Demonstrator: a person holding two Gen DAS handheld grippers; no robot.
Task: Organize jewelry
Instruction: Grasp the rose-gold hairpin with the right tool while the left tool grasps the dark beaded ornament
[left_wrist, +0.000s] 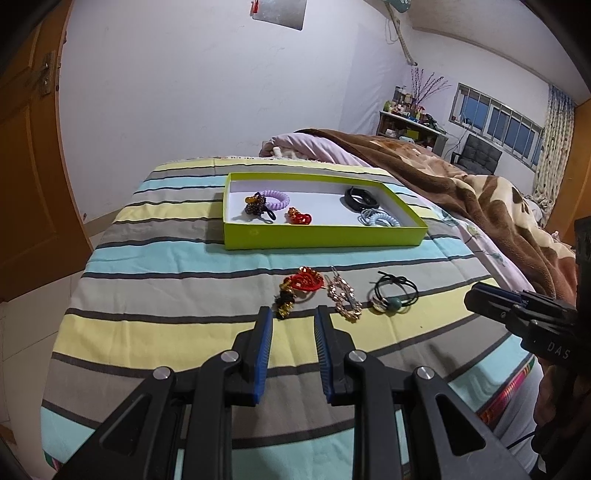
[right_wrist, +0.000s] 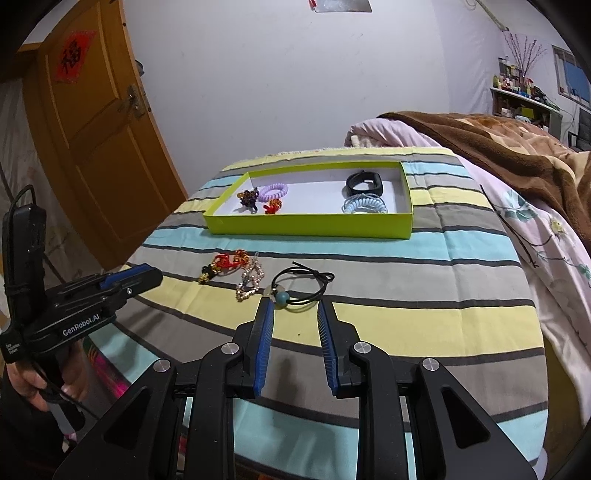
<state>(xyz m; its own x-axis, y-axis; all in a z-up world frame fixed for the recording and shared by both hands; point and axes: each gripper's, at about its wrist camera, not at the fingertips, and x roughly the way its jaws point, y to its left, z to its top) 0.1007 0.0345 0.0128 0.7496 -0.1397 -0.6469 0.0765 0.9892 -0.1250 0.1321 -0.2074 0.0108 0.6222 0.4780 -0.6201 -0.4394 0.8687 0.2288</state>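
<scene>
On the striped bedspread (left_wrist: 177, 258), your left gripper (left_wrist: 293, 314) and right gripper (right_wrist: 295, 306) both hover with fingers spread and empty, just short of a red knotted bracelet (left_wrist: 304, 282), gold chain (left_wrist: 343, 299) and black beaded cord (right_wrist: 301, 286), loose beside the green tray (left_wrist: 325, 238).

Your left camera sits low behind the left gripper (left_wrist: 293, 314) and looks across the striped bed (left_wrist: 177, 258) toward the green box (left_wrist: 321, 238). Your right camera looks the same way from just beside it. Both see the box and each other's gripper.
</scene>
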